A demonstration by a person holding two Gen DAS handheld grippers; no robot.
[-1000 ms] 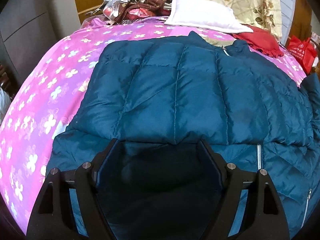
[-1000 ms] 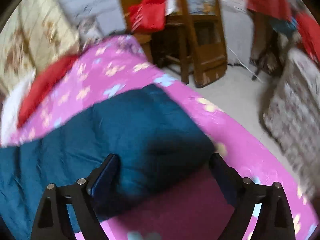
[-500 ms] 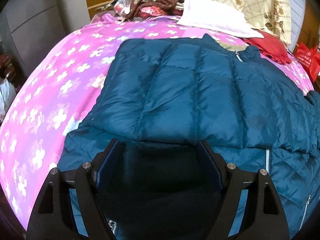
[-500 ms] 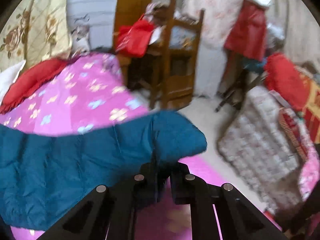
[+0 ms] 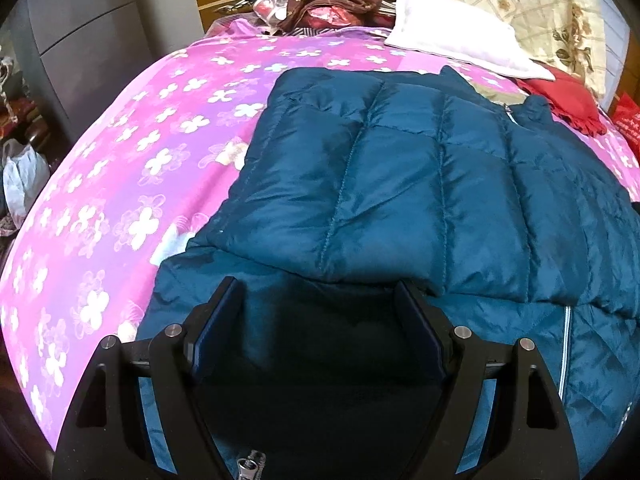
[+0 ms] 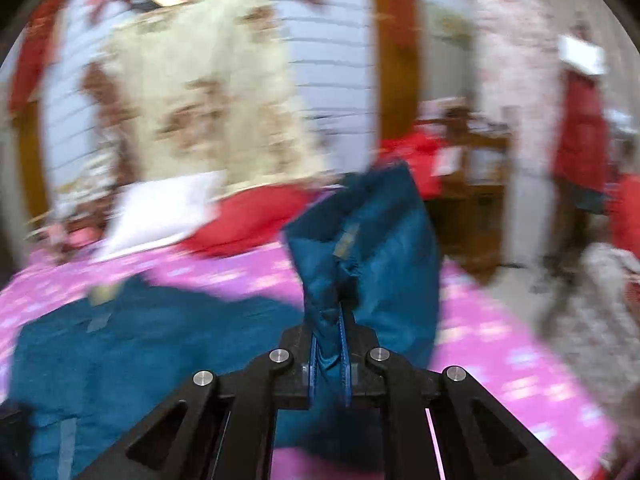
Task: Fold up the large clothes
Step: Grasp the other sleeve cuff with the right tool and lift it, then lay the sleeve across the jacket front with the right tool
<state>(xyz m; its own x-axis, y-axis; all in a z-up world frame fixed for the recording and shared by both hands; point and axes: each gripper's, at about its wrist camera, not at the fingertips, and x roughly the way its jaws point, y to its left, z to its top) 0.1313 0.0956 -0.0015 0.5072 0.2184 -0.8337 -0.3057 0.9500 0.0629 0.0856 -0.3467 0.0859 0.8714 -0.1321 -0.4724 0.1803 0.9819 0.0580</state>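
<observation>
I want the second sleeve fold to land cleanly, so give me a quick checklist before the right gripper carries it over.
1. Right gripper shut on sleeve: ok.
2. Sleeve lifted off the bedspread: ok.
3. Left gripper open, holding nothing: ok.
4. Other sleeve already folded flat across the jacket: ok.
5. Pillow and red cloth apart from the jacket: cannot tell, they lie close to the collar.

Left gripper (image 5: 320, 312) fingers spread wide, low and level; right gripper (image 6: 330, 354) fingers pinched together, raised.

Pink bedspread (image 5: 132, 168), wht pillow (image 5: 452, 40), red scarf (image 5: 560, 98).
</observation>
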